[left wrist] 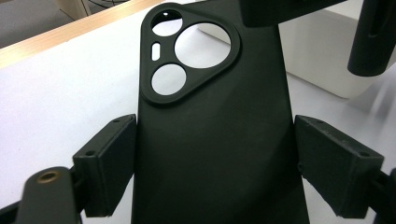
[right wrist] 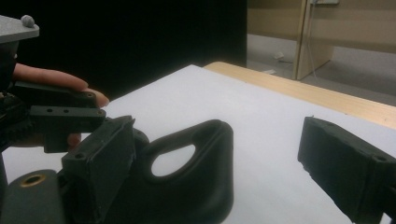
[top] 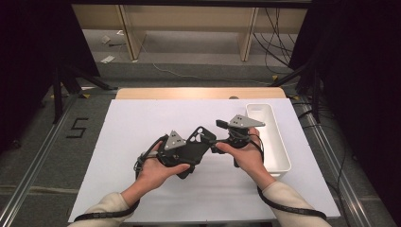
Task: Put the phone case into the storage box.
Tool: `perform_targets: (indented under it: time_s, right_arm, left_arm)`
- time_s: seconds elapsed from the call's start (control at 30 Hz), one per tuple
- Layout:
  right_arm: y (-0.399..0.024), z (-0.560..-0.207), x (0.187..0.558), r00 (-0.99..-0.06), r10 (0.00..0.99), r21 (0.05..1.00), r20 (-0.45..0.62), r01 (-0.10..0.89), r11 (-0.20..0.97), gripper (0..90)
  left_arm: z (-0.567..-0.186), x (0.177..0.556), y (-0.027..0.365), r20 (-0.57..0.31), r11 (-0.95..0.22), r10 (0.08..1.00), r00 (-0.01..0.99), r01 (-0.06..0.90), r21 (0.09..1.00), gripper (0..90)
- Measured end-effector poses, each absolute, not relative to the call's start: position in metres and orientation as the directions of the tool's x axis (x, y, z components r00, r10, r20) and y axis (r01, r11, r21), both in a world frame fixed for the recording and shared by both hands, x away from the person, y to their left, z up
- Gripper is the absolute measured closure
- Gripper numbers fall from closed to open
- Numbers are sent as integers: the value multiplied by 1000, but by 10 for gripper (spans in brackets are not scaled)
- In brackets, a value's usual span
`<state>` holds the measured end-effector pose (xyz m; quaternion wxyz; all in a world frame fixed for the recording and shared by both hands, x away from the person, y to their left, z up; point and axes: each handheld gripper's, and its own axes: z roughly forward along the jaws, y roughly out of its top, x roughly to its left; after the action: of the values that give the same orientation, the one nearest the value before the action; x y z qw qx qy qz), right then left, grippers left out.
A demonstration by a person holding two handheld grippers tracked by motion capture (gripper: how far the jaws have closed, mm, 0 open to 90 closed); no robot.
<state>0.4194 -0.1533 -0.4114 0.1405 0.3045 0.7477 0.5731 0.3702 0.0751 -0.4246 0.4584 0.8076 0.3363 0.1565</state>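
In the high view the black phone case sits near the middle of the white table, between the two hands, its long axis running from about 7 o'clock up to 1 o'clock with the camera cutout at the far end. A white bin stands at the table's 3 o'clock edge. The left gripper view adds the grip itself: the left tongs are clamped on the case's two long edges, the cutout end pointing away at 12 o'clock. The right gripper view looks at the cutout end edge-on: the right tongs stand apart, one pad close against the case, possibly touching it, the other well clear. The left hand shows at 9 o'clock there.
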Motion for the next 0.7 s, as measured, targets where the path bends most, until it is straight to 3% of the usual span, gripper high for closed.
perform_targets:
  time_s: [0.7]
  right_arm:
    - [-140, -418, 429, -775, 611, 931, 160, 324, 167, 153]
  left_arm:
    - [-424, 368, 71, -50, -355, 679, 733, 387, 851, 160]
